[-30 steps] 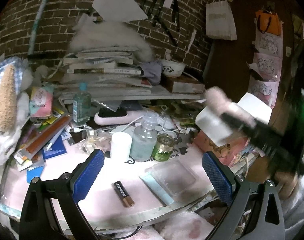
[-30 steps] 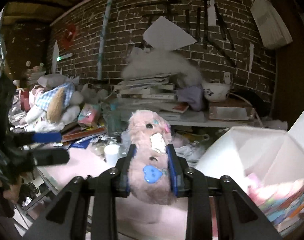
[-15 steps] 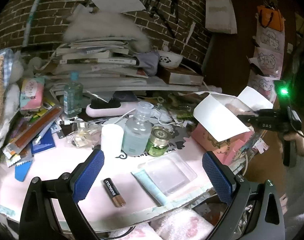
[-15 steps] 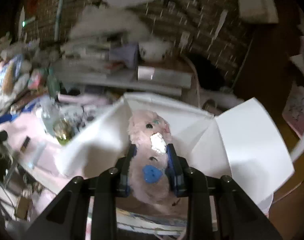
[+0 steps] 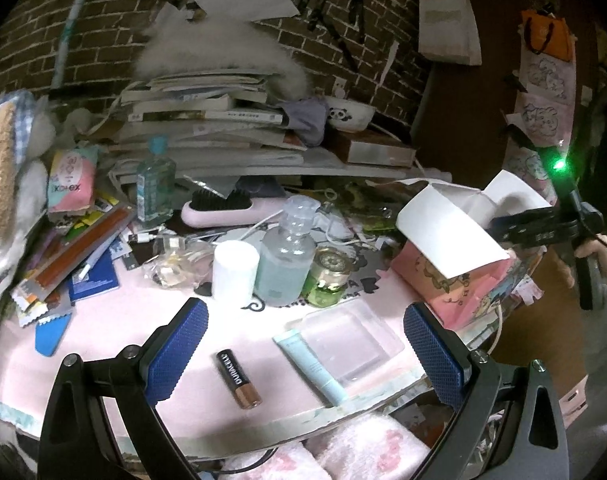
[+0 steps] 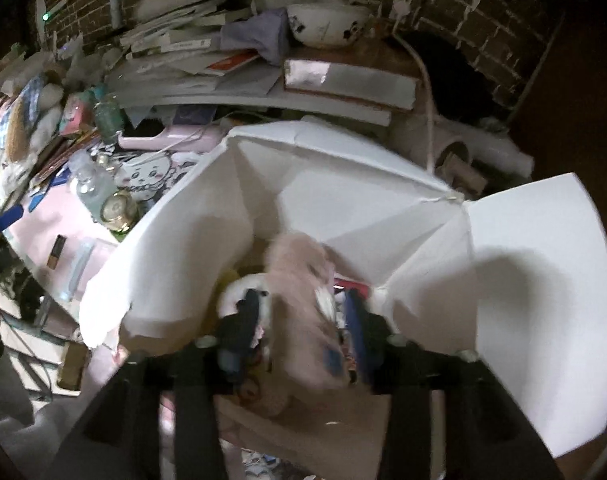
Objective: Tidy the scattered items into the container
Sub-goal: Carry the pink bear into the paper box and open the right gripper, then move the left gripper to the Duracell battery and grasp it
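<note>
Right gripper [image 6: 303, 320]: over the open box, pointing steeply down into it; jaws opening, blurred pink plush toy between them, gaps visible on both sides of it, pads not pressing
Pink plush toy [image 6: 303, 300]: smeared by motion, inside the mouth of the box, above other blurred contents; blue patch visible low on its body
Box [image 6: 383, 184]: white inside, flaps spread wide; in the left wrist view pink outside with cartoon prints [image 5: 463, 280], standing at the right edge of the table
Left gripper [image 5: 303, 344]: spread wide, nothing between the blue pads, held above the near edge of the table
Table [image 5: 123, 328]: pink surface, crowded with clutter toward the back
Battery [image 5: 238, 378]: black and copper, lying flat on the pink surface between the left gripper's fingers
Clear plastic case [image 5: 351, 338]: flat, right of the battery, just beside a pale blue tube [image 5: 311, 364]
Clear bottle [image 5: 285, 256]: upright, bluish liquid, behind the case; white cylinder [image 5: 234, 270] just beside it on the left, small green jar [image 5: 327, 276] just beside it on the right
Pink hairbrush [image 5: 231, 210]: lying behind the bottle
Book stack [image 5: 207, 120]: on a raised shelf at the back, fluffy white thing on top; panda bowl [image 5: 349, 114] to the right
Hand [image 5: 597, 254]: at the far right of the left wrist view, gripping the right gripper's handle beside the box
</note>
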Available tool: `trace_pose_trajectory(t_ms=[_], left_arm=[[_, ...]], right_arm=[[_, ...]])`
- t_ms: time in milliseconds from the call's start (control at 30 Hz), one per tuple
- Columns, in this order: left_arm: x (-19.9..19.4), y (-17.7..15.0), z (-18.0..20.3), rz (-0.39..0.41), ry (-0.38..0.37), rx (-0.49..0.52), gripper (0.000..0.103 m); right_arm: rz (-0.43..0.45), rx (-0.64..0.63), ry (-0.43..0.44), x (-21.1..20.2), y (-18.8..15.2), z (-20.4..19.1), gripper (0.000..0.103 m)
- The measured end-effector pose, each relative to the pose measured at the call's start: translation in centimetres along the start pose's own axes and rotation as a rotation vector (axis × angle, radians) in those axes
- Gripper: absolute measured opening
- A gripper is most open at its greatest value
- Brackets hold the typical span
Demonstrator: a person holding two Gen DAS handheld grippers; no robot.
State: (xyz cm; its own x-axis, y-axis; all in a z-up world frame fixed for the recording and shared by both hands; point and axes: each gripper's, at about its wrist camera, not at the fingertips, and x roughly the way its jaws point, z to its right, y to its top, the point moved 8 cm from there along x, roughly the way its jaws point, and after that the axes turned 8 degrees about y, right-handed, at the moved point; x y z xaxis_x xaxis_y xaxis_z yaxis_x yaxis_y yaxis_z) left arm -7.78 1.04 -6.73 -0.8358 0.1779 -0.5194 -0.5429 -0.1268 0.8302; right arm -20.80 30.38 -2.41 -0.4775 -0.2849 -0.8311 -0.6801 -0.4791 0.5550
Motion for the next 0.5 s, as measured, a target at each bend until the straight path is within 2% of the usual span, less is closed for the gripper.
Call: trace_pose_trajectory(t_ms=[67, 167, 200, 267, 333, 433, 500], left_arm=[[-0.1, -0.3, -0.1, 0.000, -0.016, -0.004, 0.098], [-0.3, -0.8, -0.6, 0.003, -0.016, -0.004, 0.098], [-0.2, -1.1, -0.8, -0.001, 0.000, 0.006, 0.098], [0.0, -1.6, -1.0, -0.009, 0.027, 0.028, 0.098], [0.3, -2.2, -1.1, -0.019, 0.039, 0.042, 0.098], [0.5, -3.2, -1.3, -0.039, 0.040, 0.045, 0.097], [0.6, -3.9, -1.4, -0.045, 0.054, 0.060, 0.093]], right_arm=[[0.038, 0.023, -0.009, -0.8, 0.2, 0.2, 0.074], [0.097, 0.049, -0.019, -2.3, 0.5, 0.4, 0.075], [0.130, 0.062, -0.007, -3.0, 0.7, 0.2, 0.080], [0.205, 0.087, 0.031, -4.1, 1.1, -0.6, 0.085], [0.276, 0.087, 0.111, -5.1, 1.5, -2.5, 0.086], [0.349, 0.044, 0.206, -5.5, 2.0, -6.3, 0.086], [0.405, 0.001, 0.232, -5.7, 2.2, -9.0, 0.086]])
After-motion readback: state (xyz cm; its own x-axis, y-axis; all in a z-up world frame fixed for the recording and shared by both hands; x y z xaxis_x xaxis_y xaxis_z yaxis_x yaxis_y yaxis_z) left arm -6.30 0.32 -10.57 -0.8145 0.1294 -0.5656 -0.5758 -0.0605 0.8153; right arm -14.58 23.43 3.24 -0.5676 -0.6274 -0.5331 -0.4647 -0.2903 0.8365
